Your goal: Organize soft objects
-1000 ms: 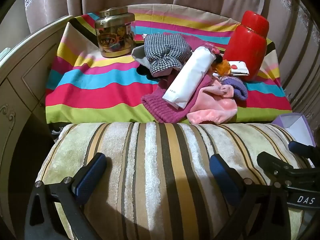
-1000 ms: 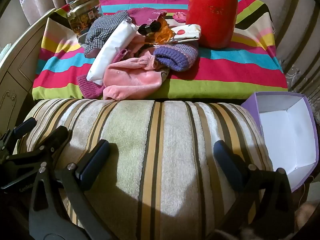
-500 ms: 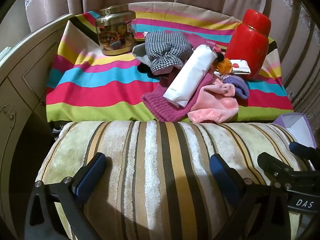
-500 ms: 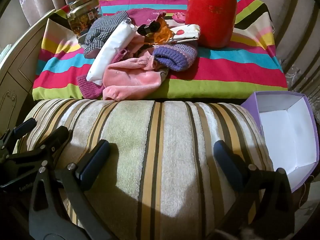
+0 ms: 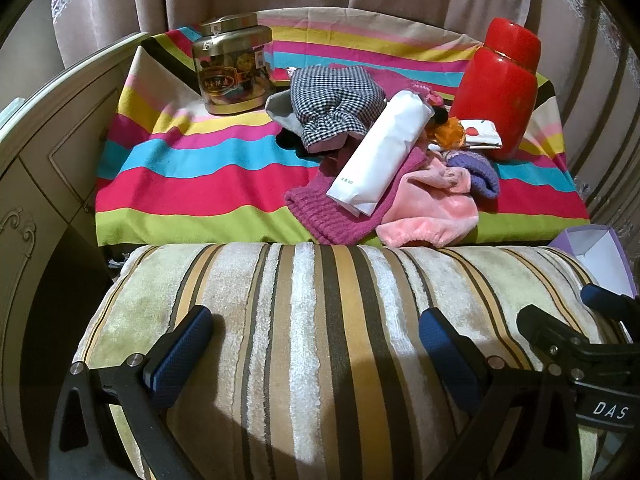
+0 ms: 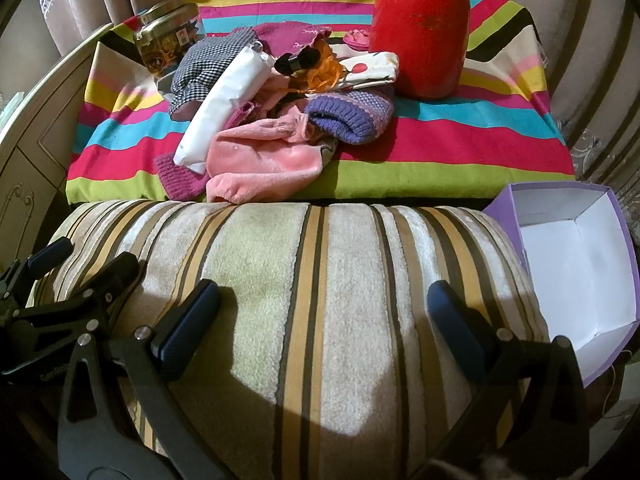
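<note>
Left gripper [image 5: 314, 338]: jaws spread wide and empty, hovering over the striped cushion [image 5: 332, 320], blue pads on both fingertips.
Right gripper [image 6: 322, 308]: jaws likewise wide apart, holding nothing, over the same cushion; its body shows at the right edge of the left wrist view.
Writing on grippers: white letters "DAS" on the right gripper's body in the left wrist view; part of a word, perhaps "GenRo…", on the left gripper's body at the lower left of the right wrist view.
Soft objects: a heap on the striped cloth [image 5: 208, 168], beyond the cushion and right of centre in the left view.
Heap, near side: pink fleece piece [image 6: 264, 160] at the cloth's near edge, touching a magenta knit piece [image 5: 332, 216] on its left.
Heap, middle: white soft pack [image 5: 380, 156] lying slanted across the magenta knit, small print near its near end, too small to read.
Heap, far side: checked black-and-white fabric [image 5: 336, 108]; purple knit hat [image 6: 352, 112] to the right; orange scrap and black clip [image 6: 298, 60] above it; white cloth with red spots [image 6: 372, 66].
Gold tin [image 5: 234, 70]: far left on the cloth, dark label with gold characters, not legible.
Red jar [image 5: 498, 88]: far right on the cloth, upright, just beside the heap; faint embossed mark, unreadable.
Purple box [image 6: 576, 276]: open, white inside, near right, beside the cushion.
</note>
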`<state>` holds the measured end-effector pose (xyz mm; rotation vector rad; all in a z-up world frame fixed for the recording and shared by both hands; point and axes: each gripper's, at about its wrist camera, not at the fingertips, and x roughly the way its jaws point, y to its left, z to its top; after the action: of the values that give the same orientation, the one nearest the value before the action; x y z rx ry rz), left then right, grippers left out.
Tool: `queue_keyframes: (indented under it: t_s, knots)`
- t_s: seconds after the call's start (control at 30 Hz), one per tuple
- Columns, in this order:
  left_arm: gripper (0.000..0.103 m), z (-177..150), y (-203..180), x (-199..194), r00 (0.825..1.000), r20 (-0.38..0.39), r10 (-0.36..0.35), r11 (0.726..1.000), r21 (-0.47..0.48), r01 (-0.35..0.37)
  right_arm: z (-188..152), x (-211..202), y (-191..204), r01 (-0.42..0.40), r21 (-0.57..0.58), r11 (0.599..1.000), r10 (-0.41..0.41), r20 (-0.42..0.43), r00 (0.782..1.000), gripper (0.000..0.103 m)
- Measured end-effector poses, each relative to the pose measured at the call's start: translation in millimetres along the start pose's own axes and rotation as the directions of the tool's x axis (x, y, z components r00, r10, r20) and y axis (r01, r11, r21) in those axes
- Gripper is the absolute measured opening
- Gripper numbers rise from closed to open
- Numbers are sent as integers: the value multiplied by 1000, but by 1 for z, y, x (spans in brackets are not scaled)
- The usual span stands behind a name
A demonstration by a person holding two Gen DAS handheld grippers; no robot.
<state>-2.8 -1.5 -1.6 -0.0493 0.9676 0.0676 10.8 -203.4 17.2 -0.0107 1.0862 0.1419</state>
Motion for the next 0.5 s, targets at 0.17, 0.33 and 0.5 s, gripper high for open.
queue_keyframes:
  t_s: [0.17,0.33,0.5]
  knots:
    - [103,1,0,0,1000,-2,0,1000,-2,0,0,0,0,1,-1,1000,-1,0,1000,103]
    - [103,1,-1,0,1000,-2,1,1000,-2,-1,1,0,1,1,-1,1000,-1,-1,1000,103]
    - [103,1,-1,0,1000,-2,1,1000,-1,-1,0,0,0,2,-1,1000,-2,1,1000,103]
